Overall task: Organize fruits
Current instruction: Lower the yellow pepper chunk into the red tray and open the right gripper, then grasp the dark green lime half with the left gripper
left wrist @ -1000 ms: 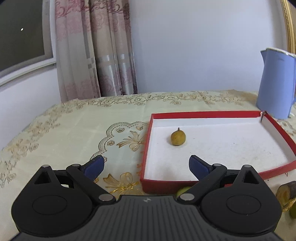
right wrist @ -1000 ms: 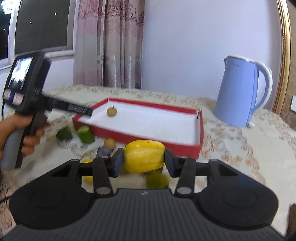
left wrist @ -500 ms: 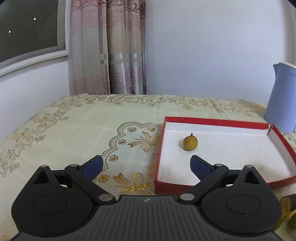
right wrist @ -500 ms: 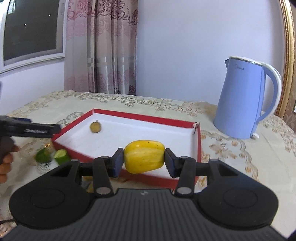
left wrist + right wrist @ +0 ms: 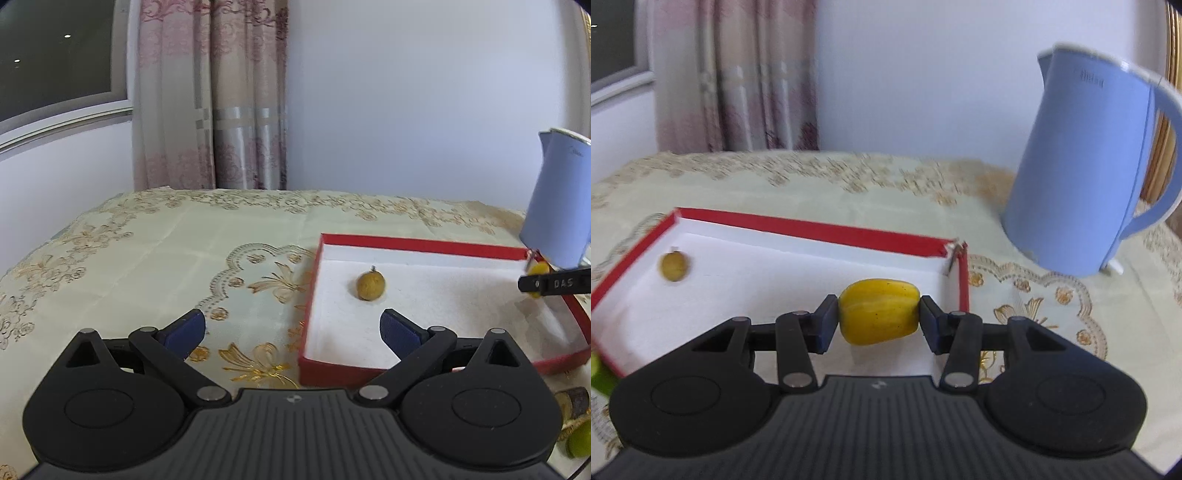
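My right gripper (image 5: 878,318) clamps the yellow fruit (image 5: 879,311) by its two ends, over the red tray's (image 5: 820,229) near right corner. It looks light, smooth-skinned and probably bruisable, so gentle pressure. My left gripper (image 5: 291,330) gapes wide, empty.

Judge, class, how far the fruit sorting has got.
Done: one small brown fruit lies in the red tray. In hand: the right claw grips a yellow fruit above the tray. Left: release it; green pieces lie outside; left claw is open.
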`<action>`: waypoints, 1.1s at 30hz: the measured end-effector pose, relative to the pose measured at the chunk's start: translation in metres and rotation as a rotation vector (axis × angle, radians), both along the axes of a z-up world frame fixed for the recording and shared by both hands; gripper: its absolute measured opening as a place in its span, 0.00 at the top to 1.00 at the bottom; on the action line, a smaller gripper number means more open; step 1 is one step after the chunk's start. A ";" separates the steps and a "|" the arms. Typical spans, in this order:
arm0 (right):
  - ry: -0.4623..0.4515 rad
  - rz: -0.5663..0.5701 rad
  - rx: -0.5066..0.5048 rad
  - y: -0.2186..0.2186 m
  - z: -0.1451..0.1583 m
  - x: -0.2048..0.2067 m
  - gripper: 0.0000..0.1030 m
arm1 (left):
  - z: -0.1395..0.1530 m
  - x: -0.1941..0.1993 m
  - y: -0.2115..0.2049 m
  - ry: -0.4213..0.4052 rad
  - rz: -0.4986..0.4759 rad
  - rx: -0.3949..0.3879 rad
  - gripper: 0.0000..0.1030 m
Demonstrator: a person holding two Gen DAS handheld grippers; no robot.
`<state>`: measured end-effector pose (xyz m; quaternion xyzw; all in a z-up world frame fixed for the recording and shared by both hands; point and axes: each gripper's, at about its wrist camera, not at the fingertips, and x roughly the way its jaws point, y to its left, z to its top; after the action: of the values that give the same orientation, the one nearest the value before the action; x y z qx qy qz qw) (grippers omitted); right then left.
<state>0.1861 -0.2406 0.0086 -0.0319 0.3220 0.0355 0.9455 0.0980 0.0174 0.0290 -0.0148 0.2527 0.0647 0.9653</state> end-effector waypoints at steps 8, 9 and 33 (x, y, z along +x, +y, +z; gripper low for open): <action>0.029 -0.019 -0.038 0.001 -0.012 0.015 0.51 | 0.000 0.002 0.015 -0.004 0.093 -0.024 0.01; 0.019 -0.027 -0.033 0.000 -0.009 0.011 0.51 | -0.001 0.002 0.016 -0.004 0.099 -0.026 0.01; -0.260 0.031 0.155 -0.006 0.000 -0.234 0.28 | -0.004 -0.058 0.028 0.001 -0.239 0.056 0.01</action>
<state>-0.0482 -0.2464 0.0085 0.0320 0.1927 0.0705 0.9782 0.0404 0.0455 0.0251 0.0424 0.2514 -0.0435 0.9660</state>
